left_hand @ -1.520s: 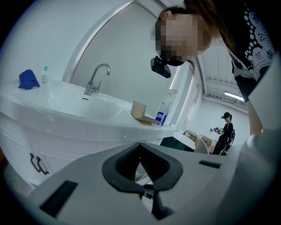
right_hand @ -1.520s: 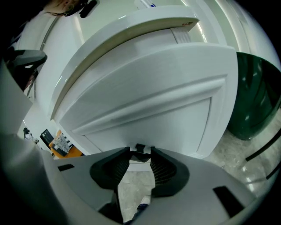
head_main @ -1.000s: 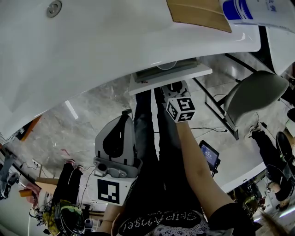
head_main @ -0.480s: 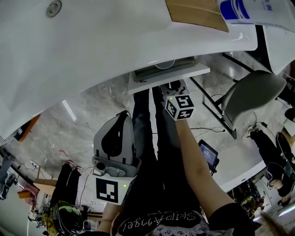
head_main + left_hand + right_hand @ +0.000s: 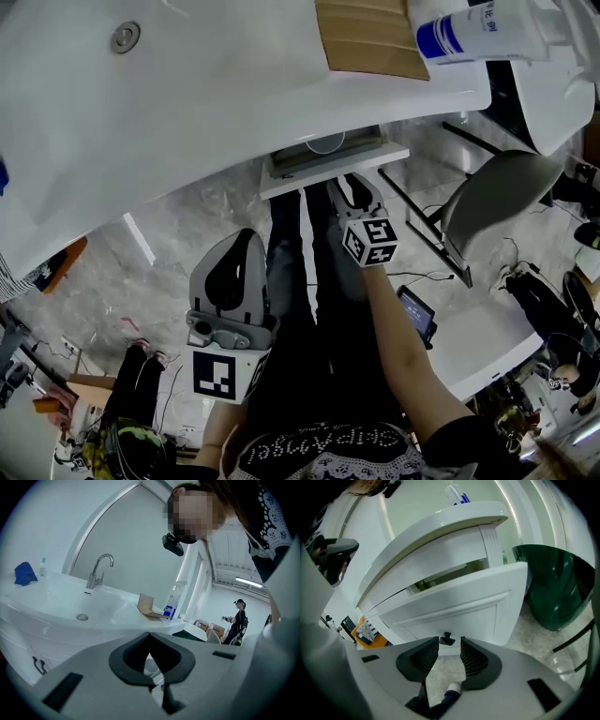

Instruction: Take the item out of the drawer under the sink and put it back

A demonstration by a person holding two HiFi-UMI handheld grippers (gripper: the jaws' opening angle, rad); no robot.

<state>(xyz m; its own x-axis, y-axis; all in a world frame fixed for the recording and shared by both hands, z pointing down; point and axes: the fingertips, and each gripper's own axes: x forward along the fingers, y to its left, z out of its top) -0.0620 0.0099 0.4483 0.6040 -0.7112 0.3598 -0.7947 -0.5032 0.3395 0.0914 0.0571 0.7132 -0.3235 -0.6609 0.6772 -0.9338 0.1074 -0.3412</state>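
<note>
Under the white sink point(image 5: 187, 103) the drawer point(image 5: 323, 161) stands pulled out a little. A pale rounded item point(image 5: 326, 142) shows inside it, too hidden to name. My right gripper point(image 5: 354, 184) is just in front of the drawer. In the right gripper view the right gripper point(image 5: 450, 641) is open, its pads on either side of the small dark knob point(image 5: 446, 639) on the white drawer front point(image 5: 454, 606), apart from it. My left gripper point(image 5: 240, 239) hangs lower at the left, away from the drawer. In its own view the left gripper point(image 5: 150, 637) is shut on nothing.
On the sink's right end sit a cardboard piece point(image 5: 370, 37) and a blue-labelled bottle point(image 5: 469, 33); a faucet point(image 5: 99, 569) and a blue cloth point(image 5: 24, 573) are farther back. A dark green chair point(image 5: 555, 588) stands right of the cabinet. My legs are directly below the drawer.
The head view has shifted, so the sink and drawer sit further left. The left gripper has risen slightly. The right gripper stays in front of the drawer.
</note>
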